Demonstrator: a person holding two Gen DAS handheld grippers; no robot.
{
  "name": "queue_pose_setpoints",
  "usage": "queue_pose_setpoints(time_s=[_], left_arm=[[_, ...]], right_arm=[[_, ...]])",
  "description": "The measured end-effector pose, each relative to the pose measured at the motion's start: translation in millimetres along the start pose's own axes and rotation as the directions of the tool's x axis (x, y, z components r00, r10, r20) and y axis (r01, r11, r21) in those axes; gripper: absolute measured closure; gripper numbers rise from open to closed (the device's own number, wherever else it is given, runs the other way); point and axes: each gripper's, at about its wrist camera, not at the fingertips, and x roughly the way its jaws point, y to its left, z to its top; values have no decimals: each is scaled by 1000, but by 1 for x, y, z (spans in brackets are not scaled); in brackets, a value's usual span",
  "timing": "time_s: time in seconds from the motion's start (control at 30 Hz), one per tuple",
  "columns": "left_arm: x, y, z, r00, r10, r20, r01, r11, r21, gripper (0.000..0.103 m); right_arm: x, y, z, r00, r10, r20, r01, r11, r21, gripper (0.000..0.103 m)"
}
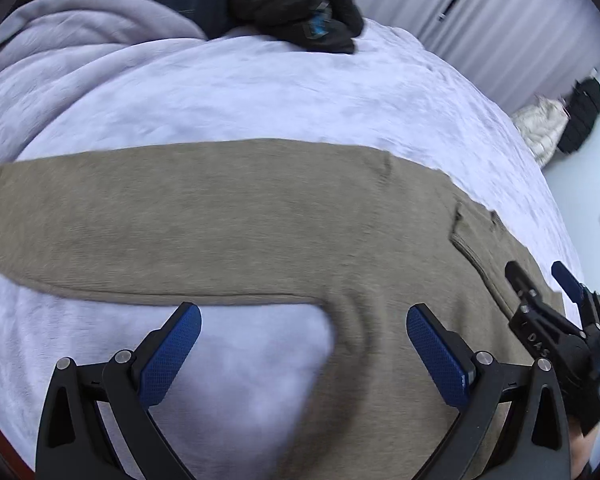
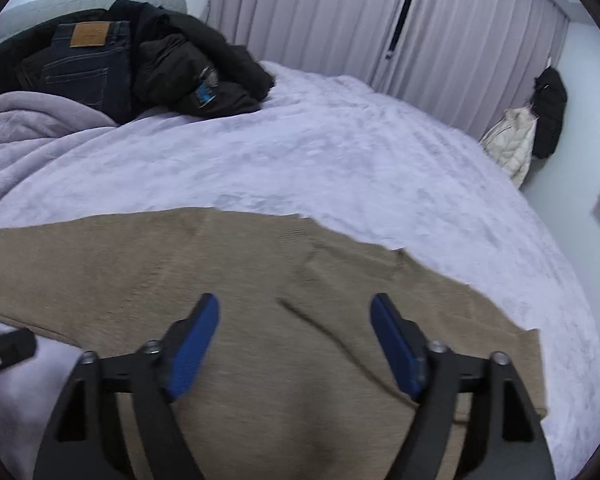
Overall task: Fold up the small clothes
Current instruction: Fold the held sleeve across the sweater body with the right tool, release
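Sweater (image 1: 228, 216), tan knit, lay spread flat across the lavender bedspread (image 1: 260, 96), ready for folding; we hovered our left gripper (image 1: 304, 344) and right gripper (image 2: 296, 340) above it, jaws apart, grasping nothing.

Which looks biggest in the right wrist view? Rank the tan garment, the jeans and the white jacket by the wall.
1. tan garment, though it lies nearest the camera
2. jeans
3. white jacket, farthest off, so its rank against the jeans is unsure

the tan garment (image 2: 260, 280) runs off both views' lower and left edges, its surface blurred.
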Motion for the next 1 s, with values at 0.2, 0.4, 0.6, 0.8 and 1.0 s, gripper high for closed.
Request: queue_pose_setpoints(time_s=[0.2,0.4,0.6,0.8,1.0], left_arm=[[27,-44,-14,997,21,-81,-13,995,103,0],[21,-28,-4,995,69,-65,-62,993,102,0],[17,-9,1,997,45,-55,-42,998,53,0],[6,8,8,999,42,-25,-42,999,5,0],[-2,31,7,998,65,-22,-66,997,-45,0]], right_arm=[[67,-42,-24,981,14,-195,-11,1000,19,20],[105,-41,-4,953,206,-221,-203,978,38,90],[59,-57,8,923,379,-64,-367,918,147,92],[8,12,35,888,458,37,-458,889,-5,93],[37,63,17,863,485,-143,-491,871,-9,71]])
